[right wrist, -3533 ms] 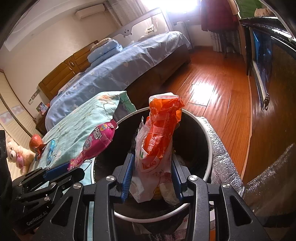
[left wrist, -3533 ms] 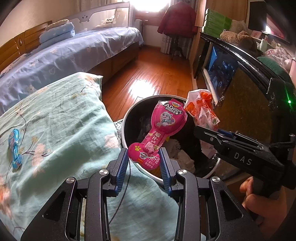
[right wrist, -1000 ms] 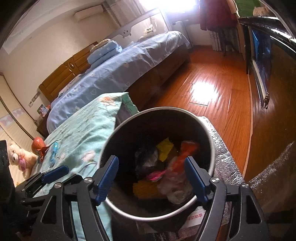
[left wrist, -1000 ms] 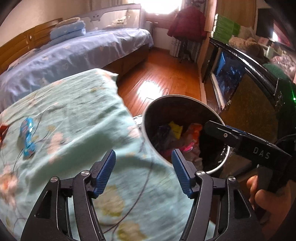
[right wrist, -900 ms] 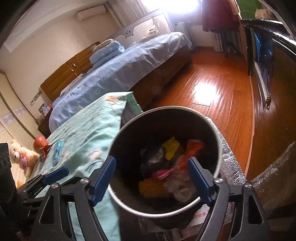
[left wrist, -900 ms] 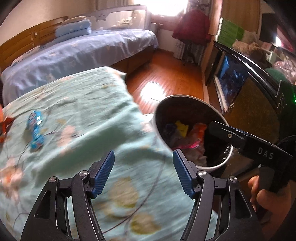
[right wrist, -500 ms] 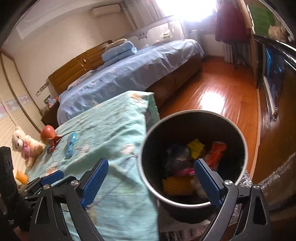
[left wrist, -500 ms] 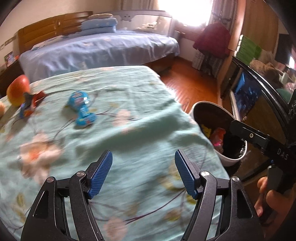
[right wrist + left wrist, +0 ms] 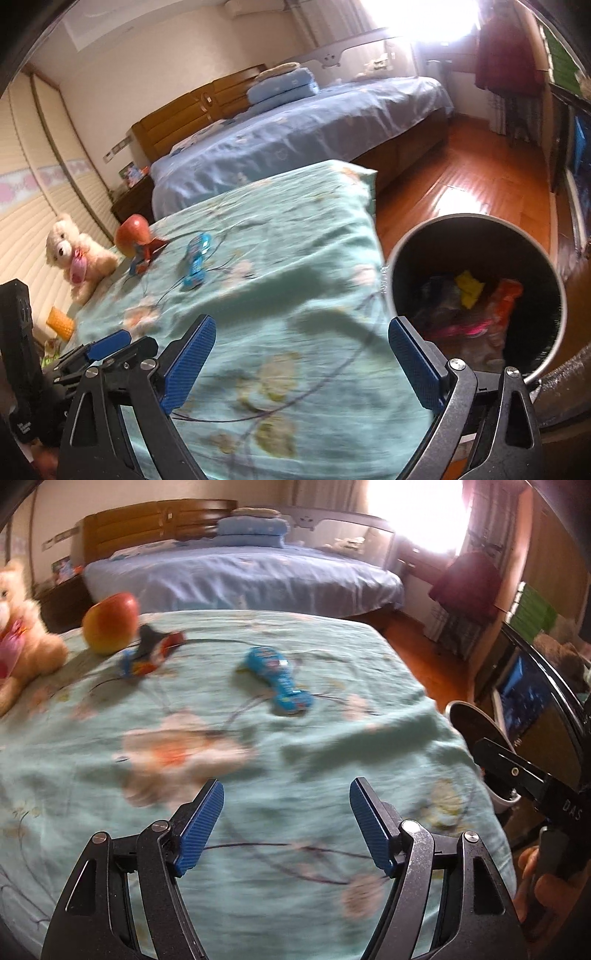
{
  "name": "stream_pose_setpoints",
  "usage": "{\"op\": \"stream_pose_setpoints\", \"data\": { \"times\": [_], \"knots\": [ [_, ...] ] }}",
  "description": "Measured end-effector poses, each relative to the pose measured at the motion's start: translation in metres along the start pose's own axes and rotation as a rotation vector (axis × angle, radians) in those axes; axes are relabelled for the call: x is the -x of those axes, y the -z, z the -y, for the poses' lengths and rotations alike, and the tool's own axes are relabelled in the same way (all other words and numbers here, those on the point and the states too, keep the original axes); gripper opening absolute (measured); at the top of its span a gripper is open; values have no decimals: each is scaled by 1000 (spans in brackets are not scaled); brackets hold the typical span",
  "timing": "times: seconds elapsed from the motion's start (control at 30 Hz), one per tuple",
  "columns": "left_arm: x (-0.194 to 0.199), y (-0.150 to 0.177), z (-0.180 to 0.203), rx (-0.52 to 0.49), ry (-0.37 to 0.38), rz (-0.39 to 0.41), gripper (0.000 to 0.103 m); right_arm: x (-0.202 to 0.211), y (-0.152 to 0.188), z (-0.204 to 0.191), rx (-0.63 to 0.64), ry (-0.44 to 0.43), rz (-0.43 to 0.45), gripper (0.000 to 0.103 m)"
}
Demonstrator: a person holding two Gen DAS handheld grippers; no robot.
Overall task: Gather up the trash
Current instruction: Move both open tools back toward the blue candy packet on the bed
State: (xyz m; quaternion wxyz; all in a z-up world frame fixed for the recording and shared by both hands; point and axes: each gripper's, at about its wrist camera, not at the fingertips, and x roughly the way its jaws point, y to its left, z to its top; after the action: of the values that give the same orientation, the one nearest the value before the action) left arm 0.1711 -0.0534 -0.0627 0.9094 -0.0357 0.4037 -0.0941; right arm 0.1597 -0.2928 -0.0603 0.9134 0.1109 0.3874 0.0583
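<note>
Both grippers are hanging over the teal bed, fingers spread and gripping nothing; the left gripper is standing wide and the right gripper wider, its fingers having just been opening. A blue wrapper is lying mid-bed, a red wrapper beside the apple, and the bin is holding trash at the bed's edge.

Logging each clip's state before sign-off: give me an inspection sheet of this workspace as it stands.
Surface: green floral bedspread, rumpled.
Job's things: blue wrapper and red-blue wrapper lie on the bedspread; trash bin beside the bed holds wrappers.
Clutter: apple, teddy bear.
Grippers: left gripper and right gripper open, nothing between the jaws.
Cables: nothing seen.
Surroundings: blue bed, wooden floor.
</note>
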Motion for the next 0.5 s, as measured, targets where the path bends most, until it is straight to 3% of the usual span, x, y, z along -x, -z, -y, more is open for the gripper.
{"op": "stream_pose_setpoints", "data": {
  "times": [0.5],
  "knots": [
    [-4,-9,-81,109,-93,-1,72,-47,-6,-70,111,-77,-60,95]
  ]
}}
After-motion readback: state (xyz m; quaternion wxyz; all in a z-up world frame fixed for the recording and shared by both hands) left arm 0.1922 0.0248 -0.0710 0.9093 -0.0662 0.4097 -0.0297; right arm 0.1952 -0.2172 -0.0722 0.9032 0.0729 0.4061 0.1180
